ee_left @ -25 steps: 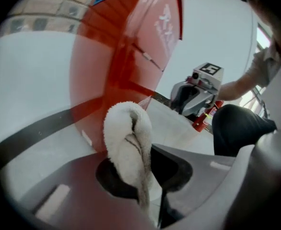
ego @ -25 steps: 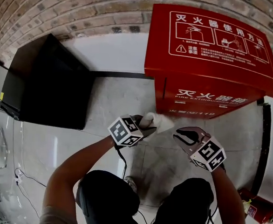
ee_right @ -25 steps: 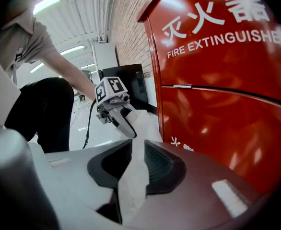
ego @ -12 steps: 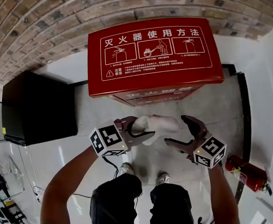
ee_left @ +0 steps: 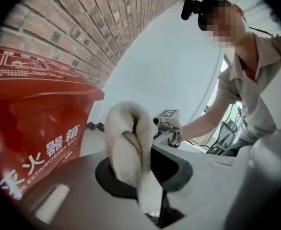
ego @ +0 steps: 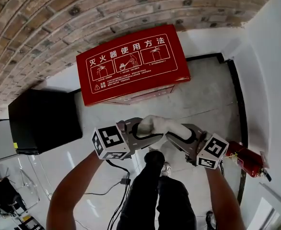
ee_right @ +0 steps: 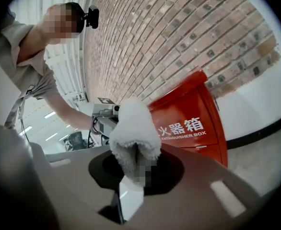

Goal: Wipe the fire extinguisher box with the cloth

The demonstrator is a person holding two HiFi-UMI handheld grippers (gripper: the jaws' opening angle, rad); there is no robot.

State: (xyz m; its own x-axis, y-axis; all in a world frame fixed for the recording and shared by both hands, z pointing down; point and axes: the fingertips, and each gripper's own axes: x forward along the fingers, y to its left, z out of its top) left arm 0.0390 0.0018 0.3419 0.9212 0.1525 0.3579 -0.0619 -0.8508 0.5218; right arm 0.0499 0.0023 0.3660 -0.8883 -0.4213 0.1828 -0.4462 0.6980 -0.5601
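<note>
Two bits are hard to read: from the head view the cloth (ego: 158,125) covers the tips of both sets of jaws, and the front of the fire extinguisher box (ego: 131,63) is mostly tucked under its red top, so only the printed panel really shows. The cloth is bunched into a short white roll whose long axis runs across the picture from the left gripper (ego: 147,131) to the right gripper (ego: 173,135), dipping a little toward the right. Each end sits between a pair of jaws. The left ones are clamped on it, and the right ones have just been closing and now pinch the other end. It's up in the air over the floor (ego: 203,95), in front of the box and not touching it. The box stands against the brick wall (ego: 59,13).
</note>
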